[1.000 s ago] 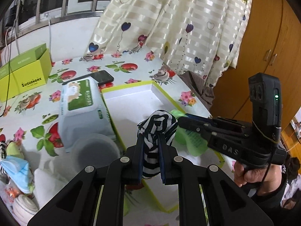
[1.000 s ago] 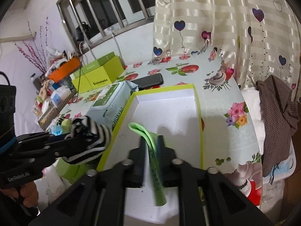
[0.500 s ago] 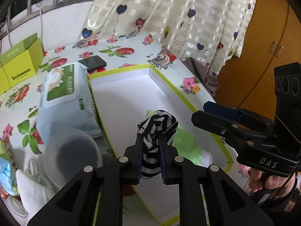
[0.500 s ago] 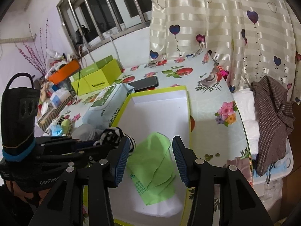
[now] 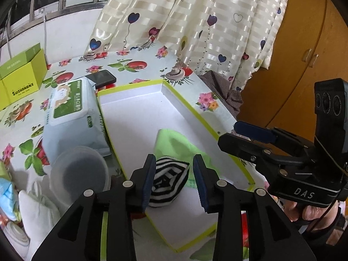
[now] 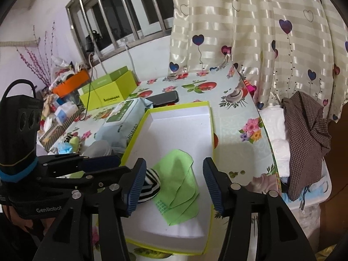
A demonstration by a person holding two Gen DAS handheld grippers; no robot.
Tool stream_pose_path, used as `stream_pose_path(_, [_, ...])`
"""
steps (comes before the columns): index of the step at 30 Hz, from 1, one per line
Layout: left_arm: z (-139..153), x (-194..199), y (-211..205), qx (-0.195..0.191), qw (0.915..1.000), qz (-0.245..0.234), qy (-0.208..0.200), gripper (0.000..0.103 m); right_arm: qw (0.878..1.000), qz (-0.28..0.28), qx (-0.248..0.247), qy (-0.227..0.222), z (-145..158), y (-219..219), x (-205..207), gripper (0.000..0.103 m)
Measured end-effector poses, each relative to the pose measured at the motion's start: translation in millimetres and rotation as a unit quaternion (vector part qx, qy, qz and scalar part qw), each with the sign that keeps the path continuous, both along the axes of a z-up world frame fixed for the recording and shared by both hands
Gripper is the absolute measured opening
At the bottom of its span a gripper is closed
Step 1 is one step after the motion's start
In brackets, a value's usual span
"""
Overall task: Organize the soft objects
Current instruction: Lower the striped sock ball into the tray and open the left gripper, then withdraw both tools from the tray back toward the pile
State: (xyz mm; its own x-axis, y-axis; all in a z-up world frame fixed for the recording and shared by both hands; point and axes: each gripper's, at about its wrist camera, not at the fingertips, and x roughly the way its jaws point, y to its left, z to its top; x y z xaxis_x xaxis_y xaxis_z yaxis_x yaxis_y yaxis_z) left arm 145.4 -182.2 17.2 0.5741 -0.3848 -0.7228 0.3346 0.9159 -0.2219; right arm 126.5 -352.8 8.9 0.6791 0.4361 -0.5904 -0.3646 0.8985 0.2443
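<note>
Only the right wrist view shows the cluttered windowsill end of the table (image 6: 237,117), while both views show the white yellow-rimmed box (image 5: 139,117) holding the green cloth (image 6: 182,187) and striped sock (image 5: 167,180), with left gripper (image 5: 174,178) and right gripper (image 6: 174,182) both spread apart, gripping nothing.

In the tray (image 5: 139,117) the sock (image 5: 167,180) lies beside the cloth (image 5: 174,143); a wipes pack (image 5: 71,111) sits left.

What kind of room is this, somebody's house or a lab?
Most likely a lived-in home. The table wears a fruit-and-flower oilcloth, a heart-print curtain hangs behind it, and a wooden cupboard stands nearby. Household clutter, such as a pack of wipes, crowds the table.
</note>
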Motion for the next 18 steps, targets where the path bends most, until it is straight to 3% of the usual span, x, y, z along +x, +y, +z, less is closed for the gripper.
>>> stream_pose_path(18, [39,-73,30,0.007,0.9981,0.023,-0.057,0.037,0.998,0.006,-0.049,-0.037,32,33,-64,0.06])
